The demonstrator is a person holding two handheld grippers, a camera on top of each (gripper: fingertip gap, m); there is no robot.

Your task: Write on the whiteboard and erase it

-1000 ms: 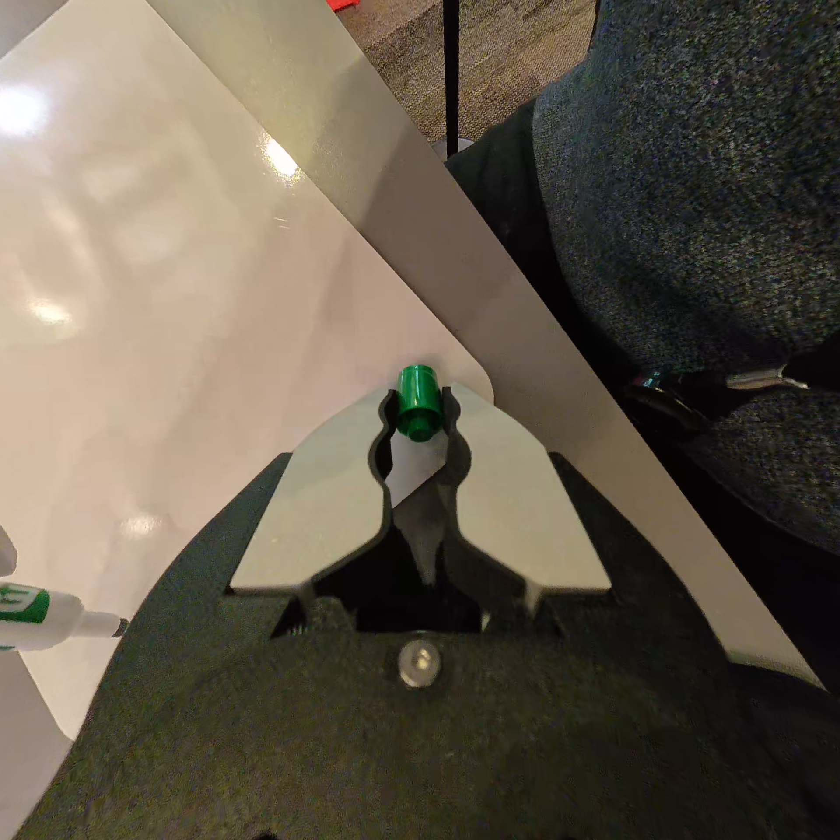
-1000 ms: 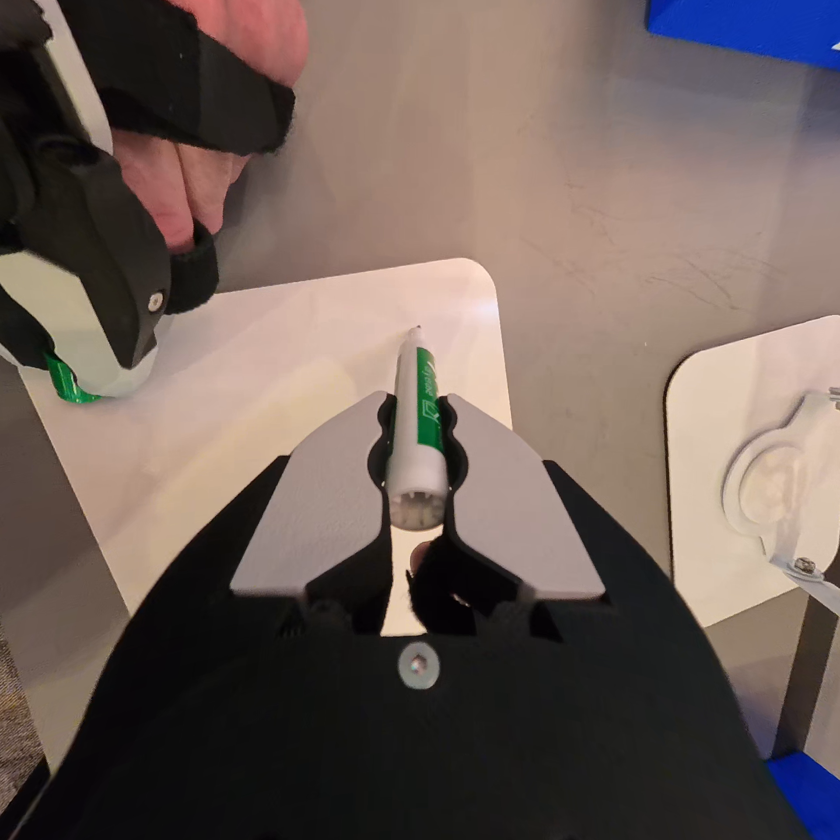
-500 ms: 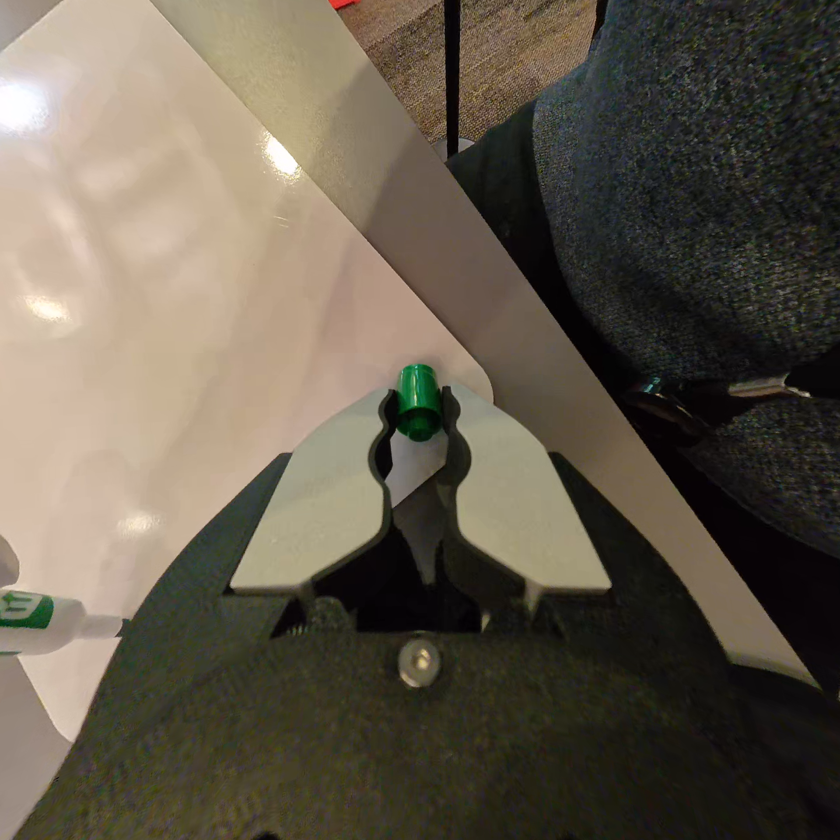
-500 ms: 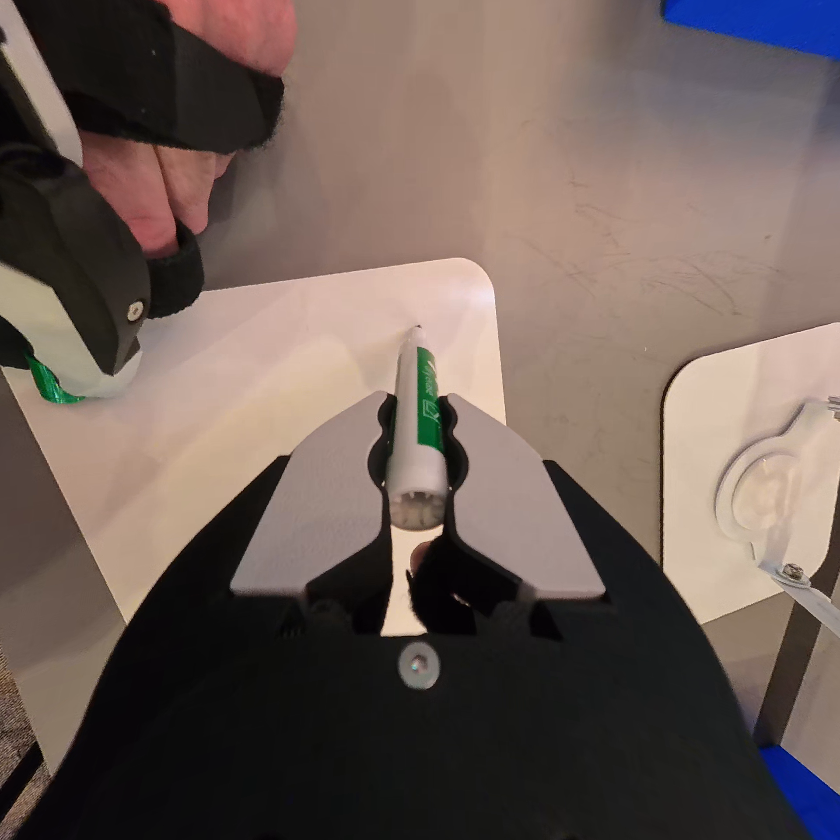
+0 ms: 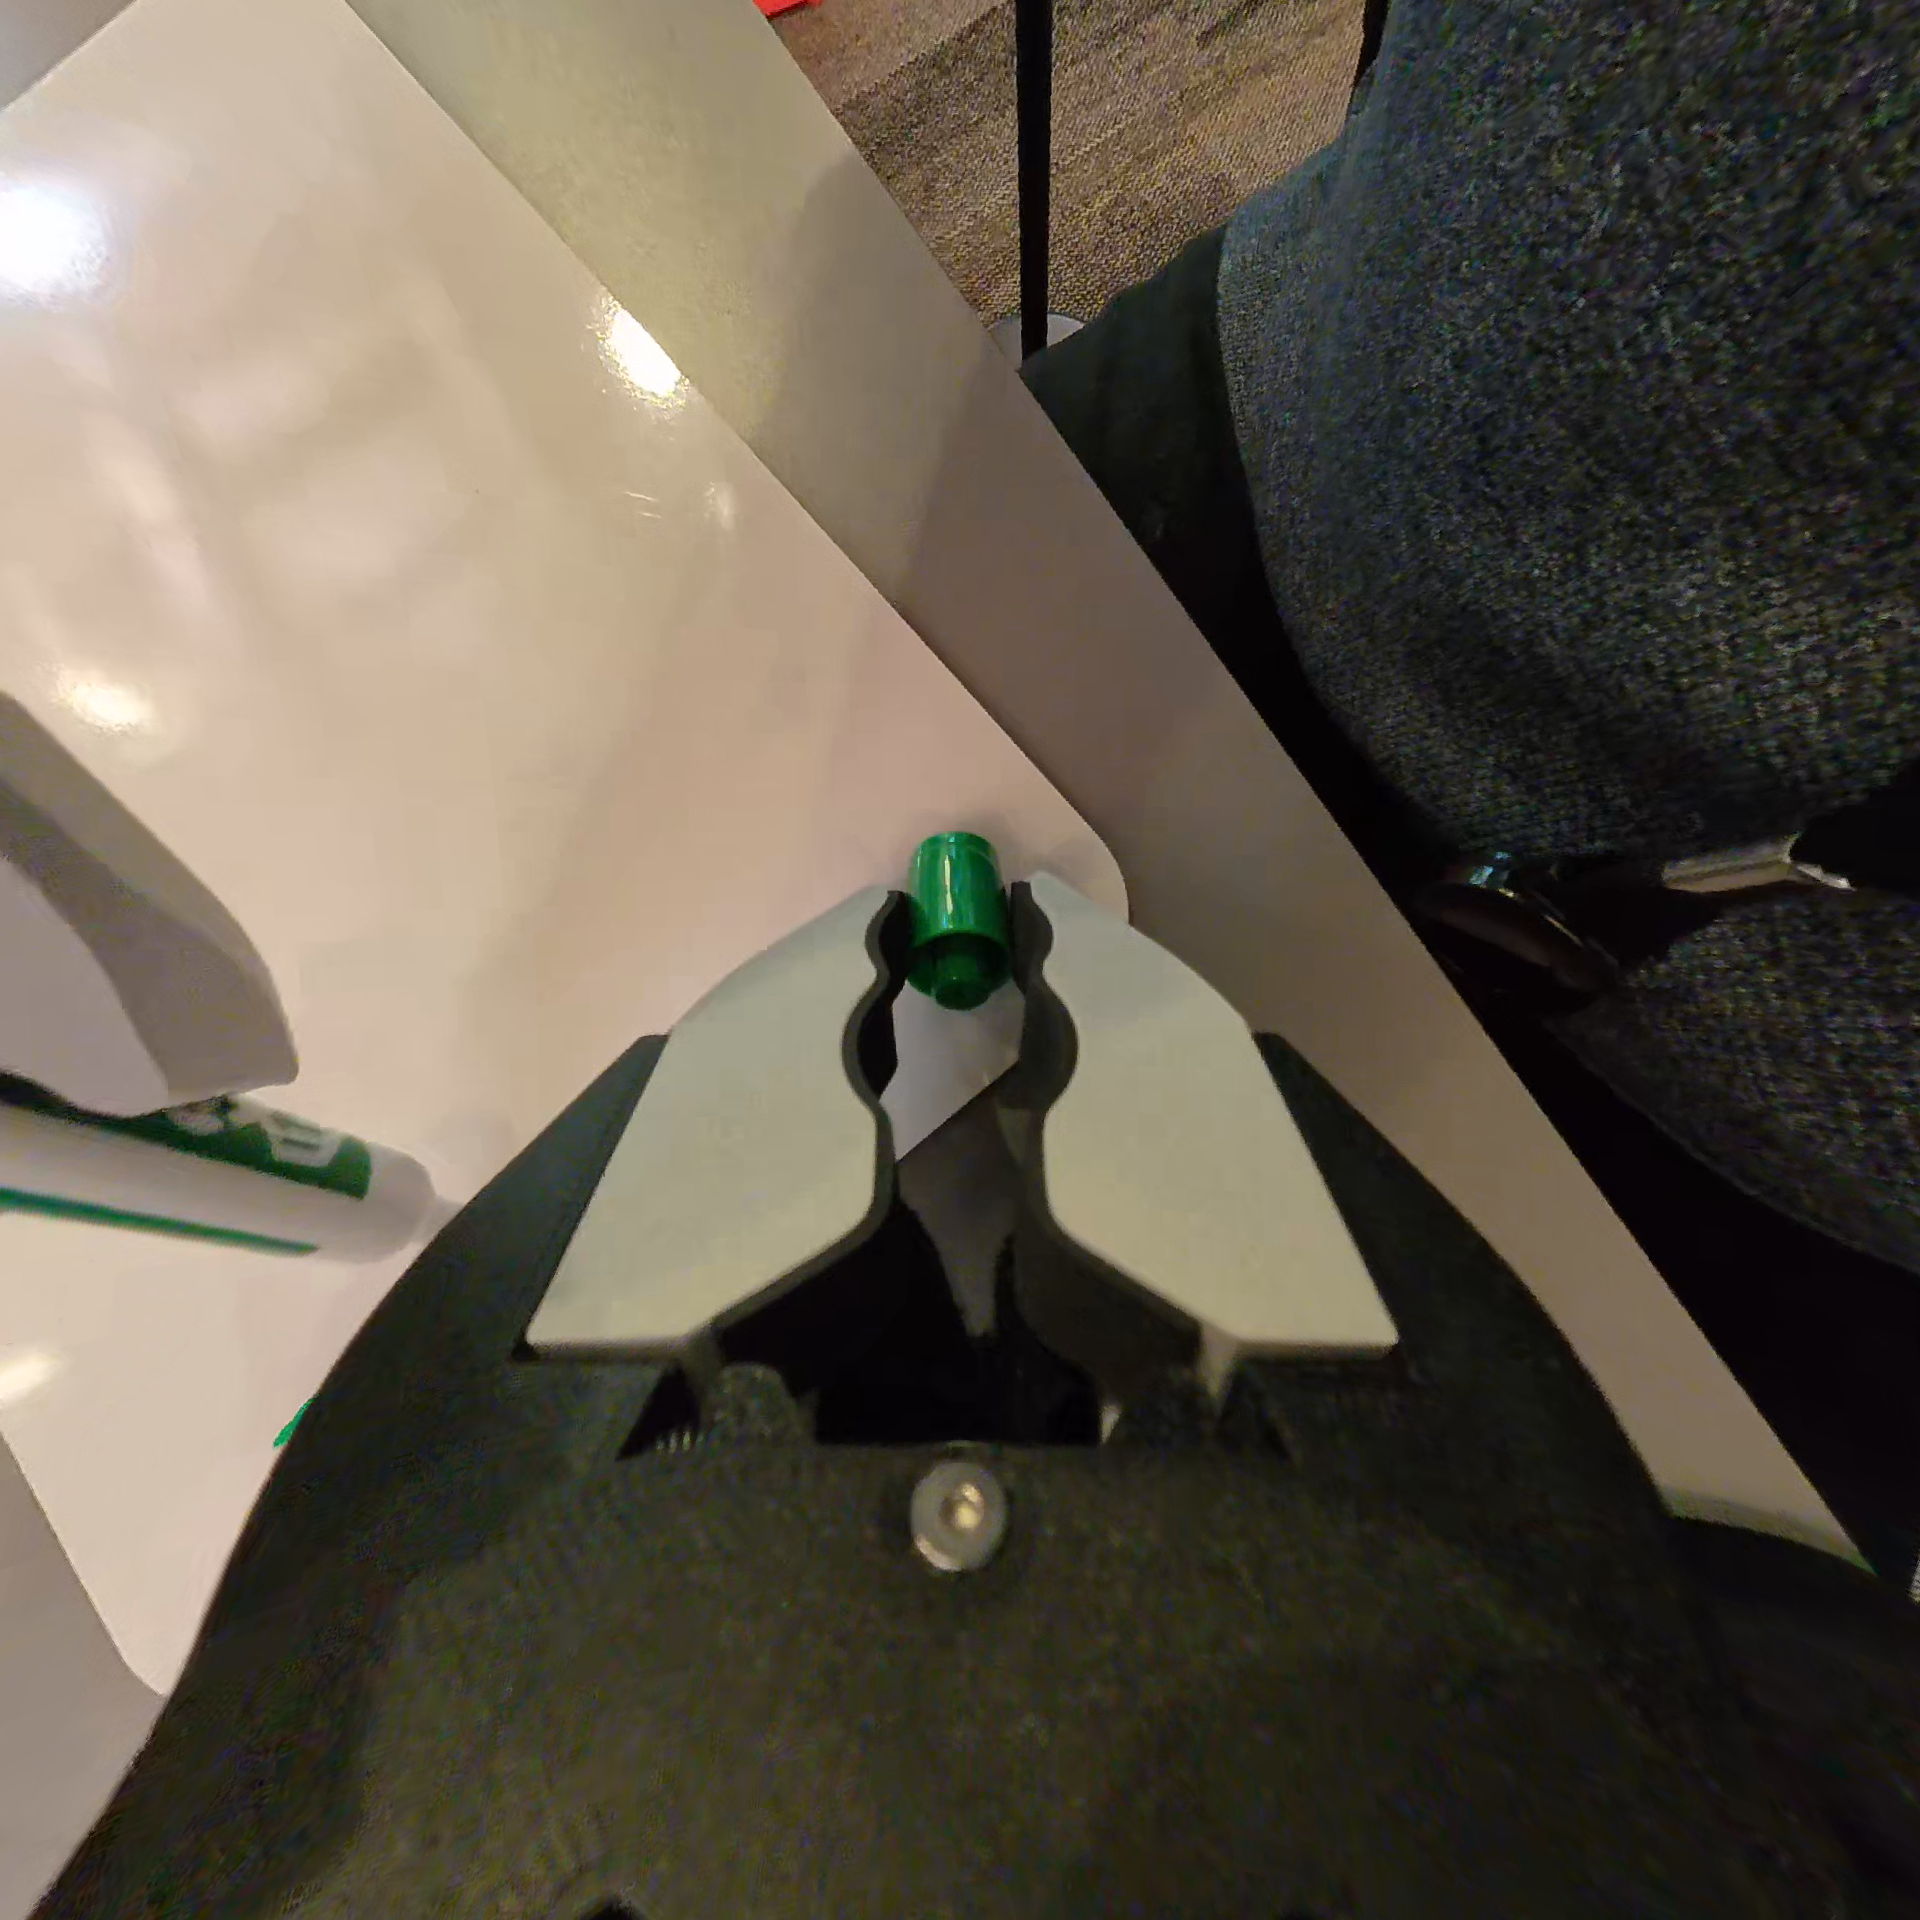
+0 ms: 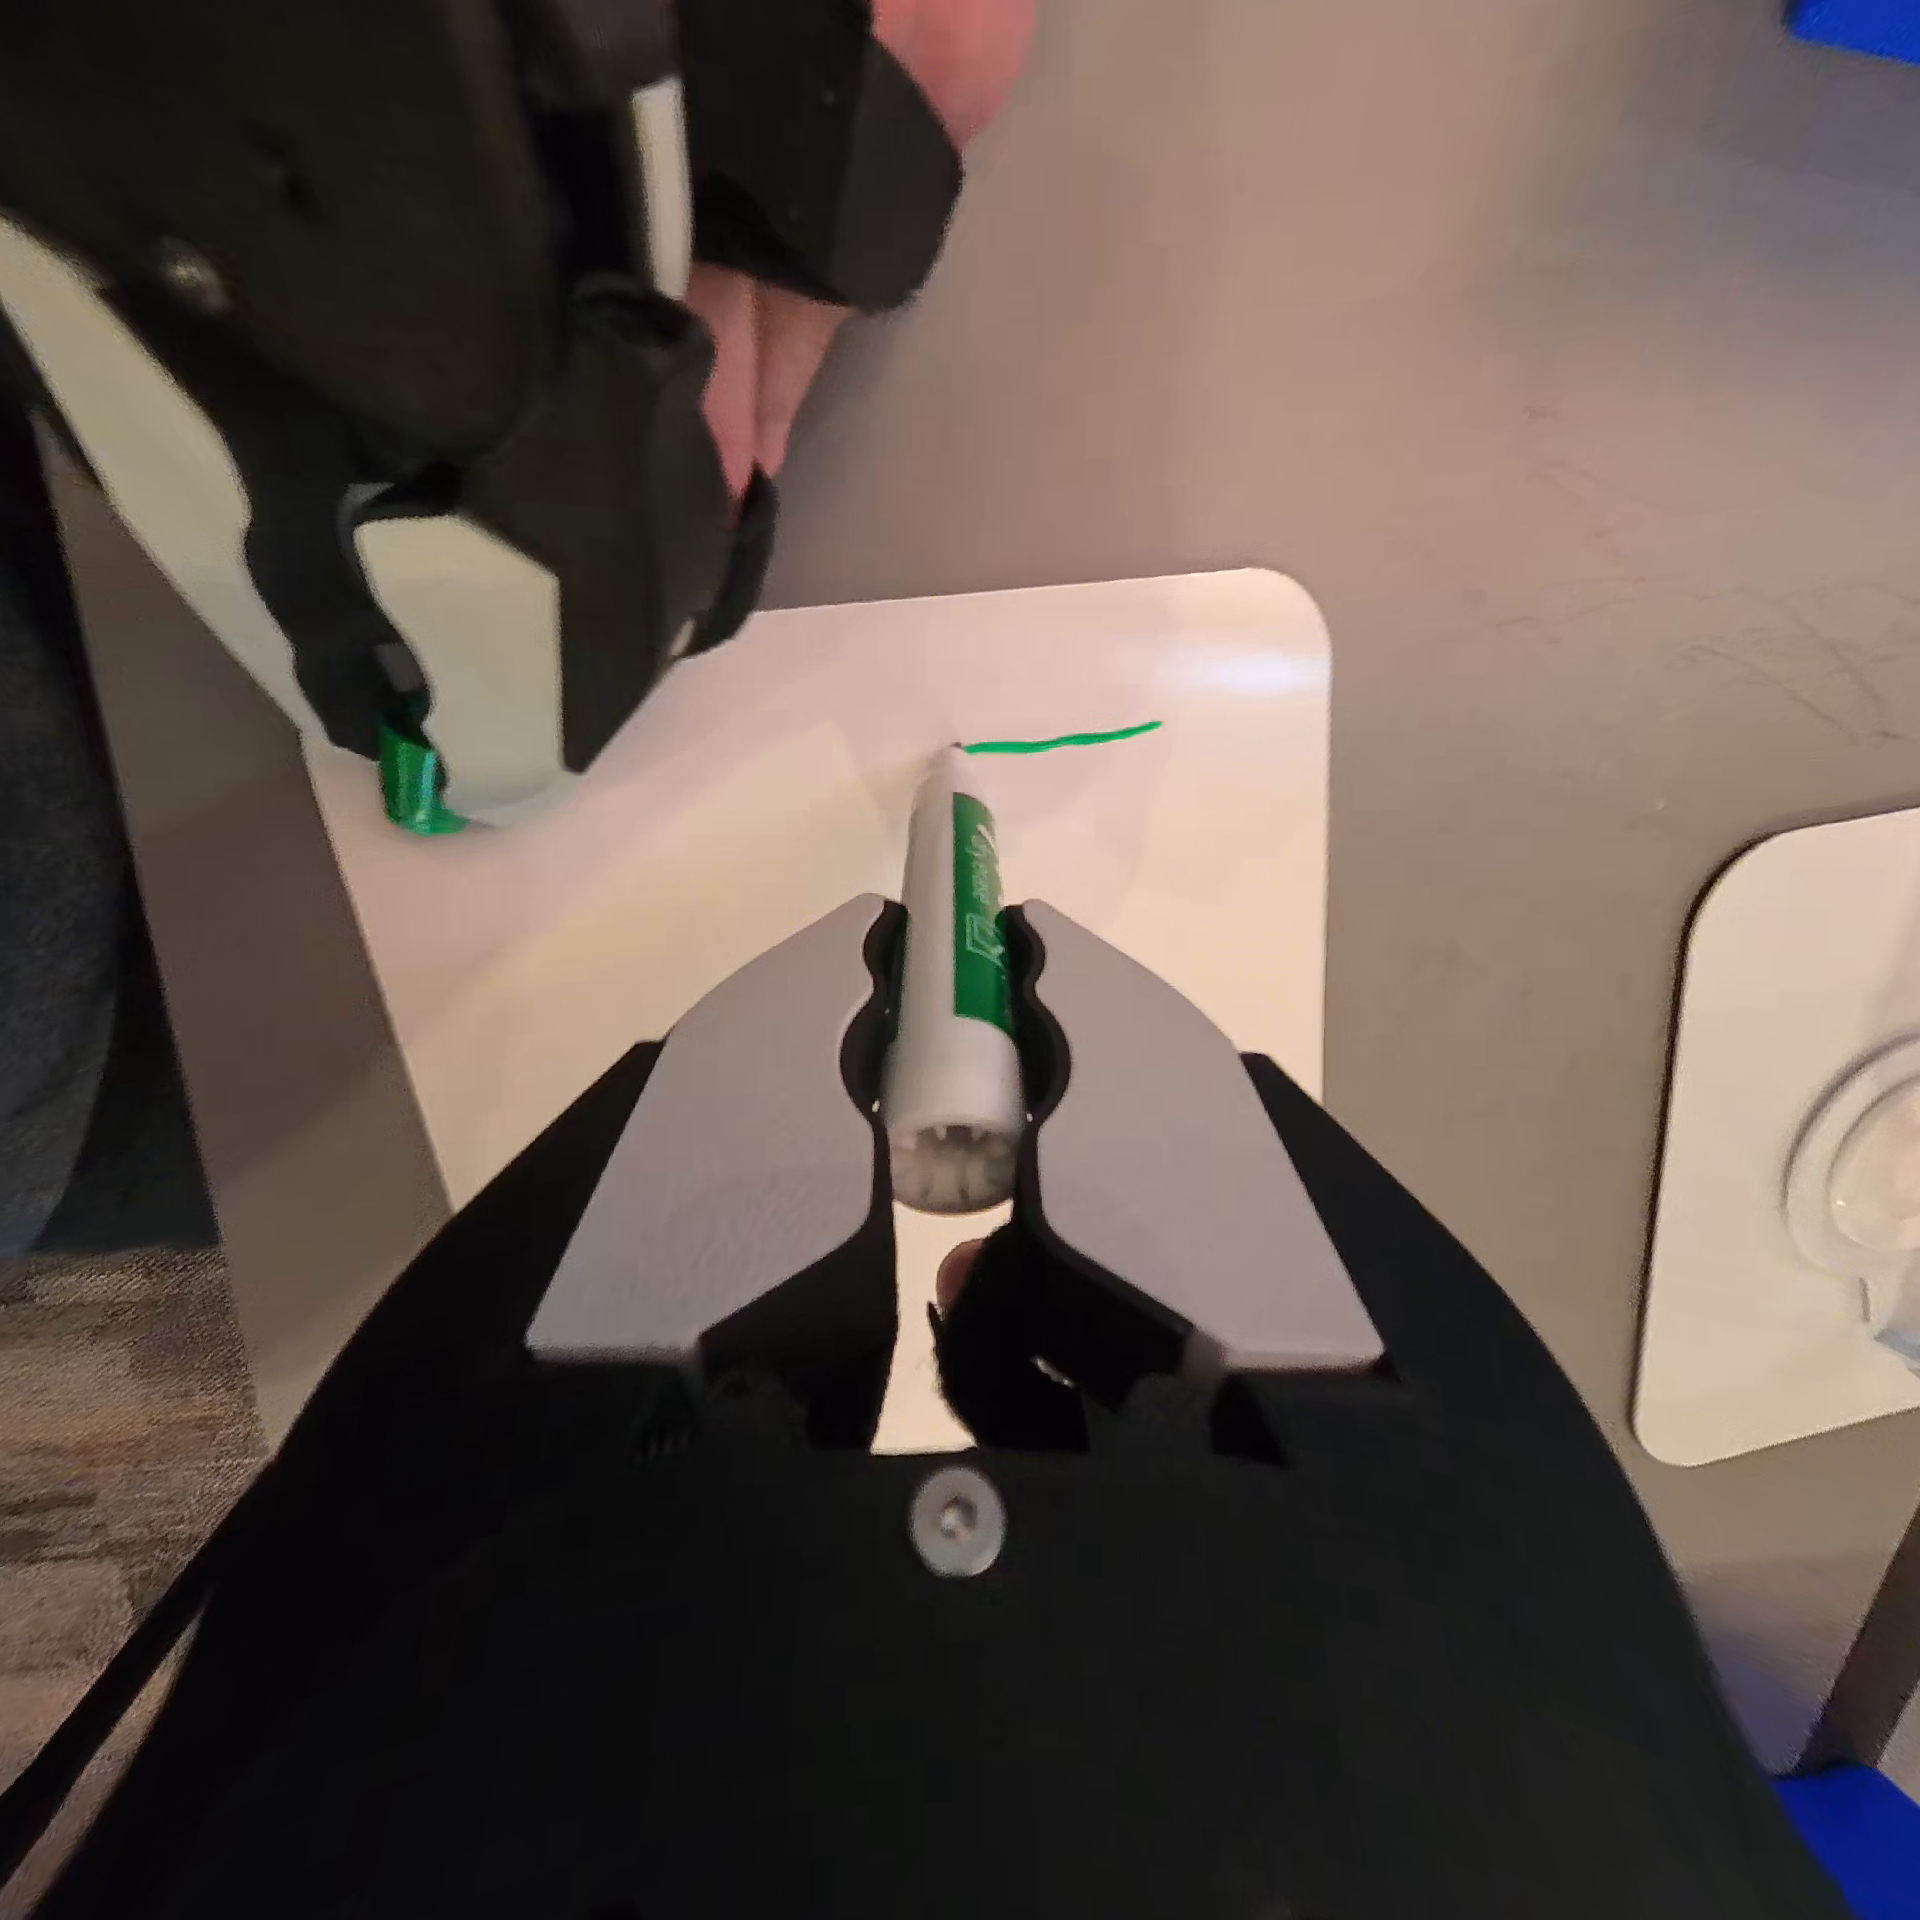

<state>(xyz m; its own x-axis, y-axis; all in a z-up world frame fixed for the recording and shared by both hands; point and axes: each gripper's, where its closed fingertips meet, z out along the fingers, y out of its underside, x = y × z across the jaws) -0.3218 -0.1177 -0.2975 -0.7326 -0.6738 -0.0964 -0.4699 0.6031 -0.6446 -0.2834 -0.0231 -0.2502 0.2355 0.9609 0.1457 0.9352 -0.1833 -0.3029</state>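
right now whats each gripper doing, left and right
Left gripper: closed on the green marker cap.
Right gripper: closed on the marker, tip on the whiteboard.

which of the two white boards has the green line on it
The whiteboard under the marker, not the right-hand board, which carries a clear fitting.

A: What lies at the right edge?
B: A white plate (image 6: pixel 1766 1143) bearing a clear round fitting (image 6: pixel 1860 1174), on the grey table (image 6: pixel 1455 364).
A: And beyond the table?
B: Speckled carpet (image 5: pixel 1143 125).
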